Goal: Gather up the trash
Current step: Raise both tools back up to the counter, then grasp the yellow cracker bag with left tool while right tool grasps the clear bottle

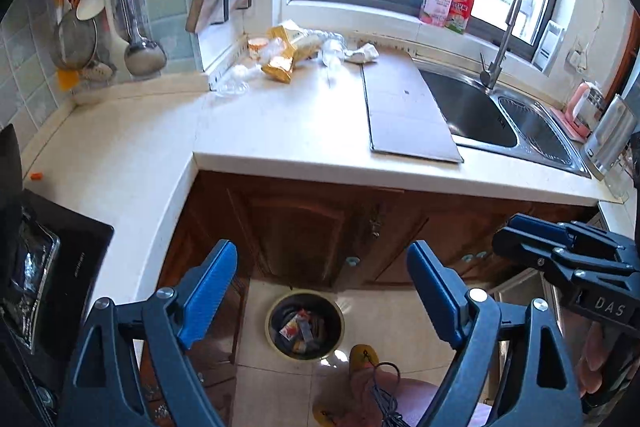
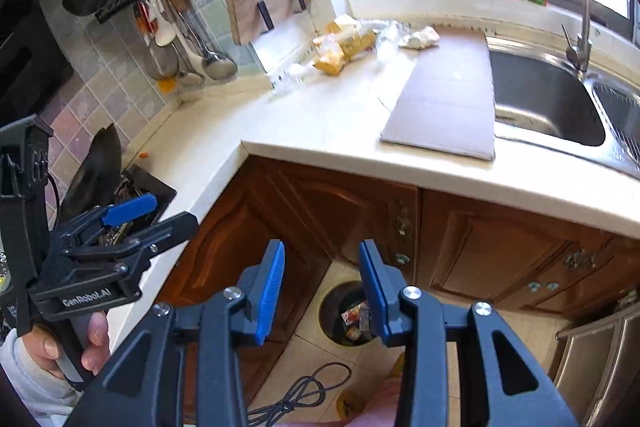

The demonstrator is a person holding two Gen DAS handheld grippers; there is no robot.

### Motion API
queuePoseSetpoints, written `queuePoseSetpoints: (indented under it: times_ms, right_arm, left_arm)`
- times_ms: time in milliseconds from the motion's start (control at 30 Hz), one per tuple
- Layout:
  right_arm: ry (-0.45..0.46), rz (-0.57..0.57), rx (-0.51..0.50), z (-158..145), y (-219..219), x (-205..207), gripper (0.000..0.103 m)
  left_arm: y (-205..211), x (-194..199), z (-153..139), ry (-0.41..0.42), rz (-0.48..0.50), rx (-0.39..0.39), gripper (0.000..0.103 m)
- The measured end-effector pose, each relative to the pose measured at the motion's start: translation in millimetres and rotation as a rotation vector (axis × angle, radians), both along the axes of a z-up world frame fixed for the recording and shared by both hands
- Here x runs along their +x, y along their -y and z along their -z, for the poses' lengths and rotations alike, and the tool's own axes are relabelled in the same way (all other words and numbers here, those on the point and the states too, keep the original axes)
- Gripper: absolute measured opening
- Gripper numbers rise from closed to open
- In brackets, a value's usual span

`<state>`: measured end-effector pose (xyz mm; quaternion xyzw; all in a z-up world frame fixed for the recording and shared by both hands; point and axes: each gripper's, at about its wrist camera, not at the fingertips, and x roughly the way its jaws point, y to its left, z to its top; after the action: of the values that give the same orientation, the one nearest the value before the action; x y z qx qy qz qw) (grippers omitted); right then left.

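A heap of trash lies at the back of the white counter: yellow snack wrappers [image 1: 286, 53] [image 2: 342, 47], clear plastic [image 1: 236, 81] [image 2: 386, 35] and a crumpled white tissue [image 1: 362, 53] [image 2: 420, 38]. A round bin [image 1: 306, 325] [image 2: 352, 313] with wrappers inside stands on the floor below the counter. My left gripper [image 1: 322, 293] is open and empty, held above the bin; it also shows in the right wrist view [image 2: 160, 213]. My right gripper [image 2: 322, 291] is open and empty over the bin; it also shows at the right of the left wrist view [image 1: 504, 235].
A flat cardboard sheet [image 1: 408, 115] [image 2: 444, 107] lies beside the steel sink [image 1: 472, 107] [image 2: 548, 103]. Utensils [image 1: 120, 7] hang on the tiled wall. A black hob [image 1: 48, 267] is at the left. Brown cabinet doors [image 1: 304, 227] face me. A cable [image 2: 296, 395] lies on the floor.
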<state>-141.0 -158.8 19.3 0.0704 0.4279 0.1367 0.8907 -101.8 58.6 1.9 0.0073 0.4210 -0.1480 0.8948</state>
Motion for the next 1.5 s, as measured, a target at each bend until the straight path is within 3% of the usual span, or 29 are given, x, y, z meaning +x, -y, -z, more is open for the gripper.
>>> queuePoseSetpoints:
  times_ms: [400, 867, 1100, 1333, 1500]
  right_arm:
    - [0.044, -0.037, 0.05, -25.3, 3.7, 77.3, 0.039]
    - [-0.008, -0.104, 0.076, -47.2, 33.6, 268.2, 0.039]
    - [-0.06, -0.085, 0.135, -33.9, 63.4, 357.7, 0.039]
    - [-0.134, -0.044, 0.173, 6.7, 85.9, 426.9, 0.039]
    - [-0.218, -0.019, 0.238, 43.9, 92.4, 469.3, 0.039]
  left_arm:
    - [-7.4, 58.5, -27.4, 0.089, -0.063, 0.023, 0.087]
    - [6.1, 236.7, -51.2, 0.126, -0.192, 0.068, 0.094]
    - [27.6, 327.1, -20.0, 0.04, -0.236, 0.066, 0.094]
    - [51.1, 388.0, 26.9, -0.056, -0.233, 0.028, 0.094]
    - [54.0, 418.5, 59.0, -0.124, -0.239, 0.004, 0.083]
